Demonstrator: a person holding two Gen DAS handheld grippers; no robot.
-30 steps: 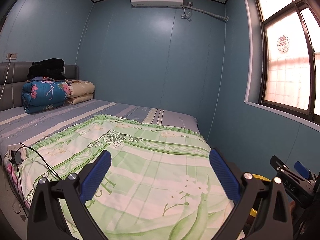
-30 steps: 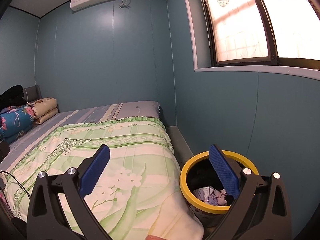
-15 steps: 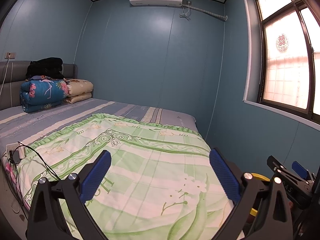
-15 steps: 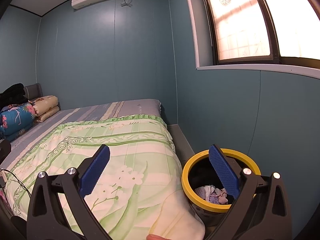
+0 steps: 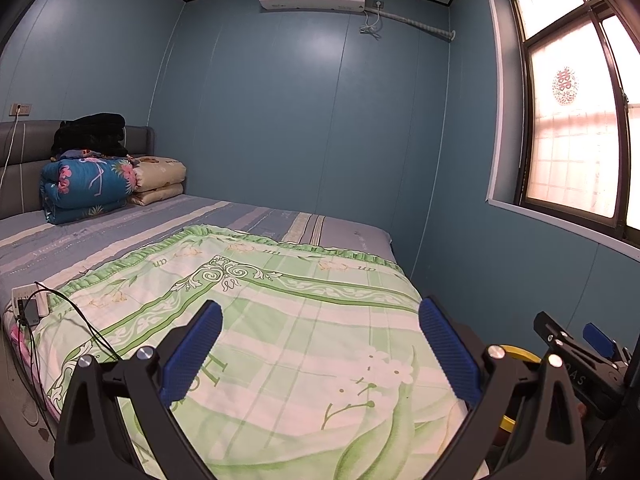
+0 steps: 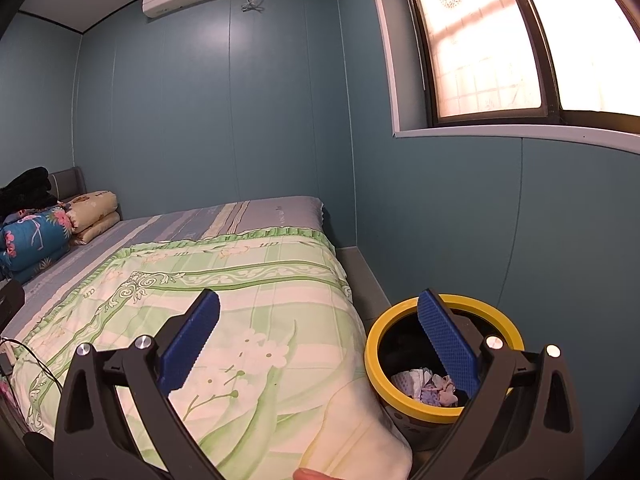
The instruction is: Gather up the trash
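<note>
A trash bin with a yellow rim (image 6: 444, 356) stands on the floor by the bed's right corner, with crumpled white and blue paper trash (image 6: 426, 388) inside. My right gripper (image 6: 318, 344) is open and empty, held above the bed corner, its right finger over the bin. My left gripper (image 5: 320, 352) is open and empty above the green floral blanket (image 5: 280, 320). A sliver of the bin's rim (image 5: 516, 350) and the other gripper (image 5: 580, 356) show at the right of the left wrist view. No loose trash shows on the bed.
The bed (image 5: 260, 220) fills the room's left, with folded quilts (image 5: 88, 184) at the headboard. A power strip with cables (image 5: 28, 304) lies on its left edge. Blue walls and a window (image 6: 500, 40) close the right side. A narrow floor strip (image 6: 364, 280) runs beside the bed.
Both views have shifted slightly: the bed and bin sit a little further right and lower in the frames. Both grippers stay open and empty.
</note>
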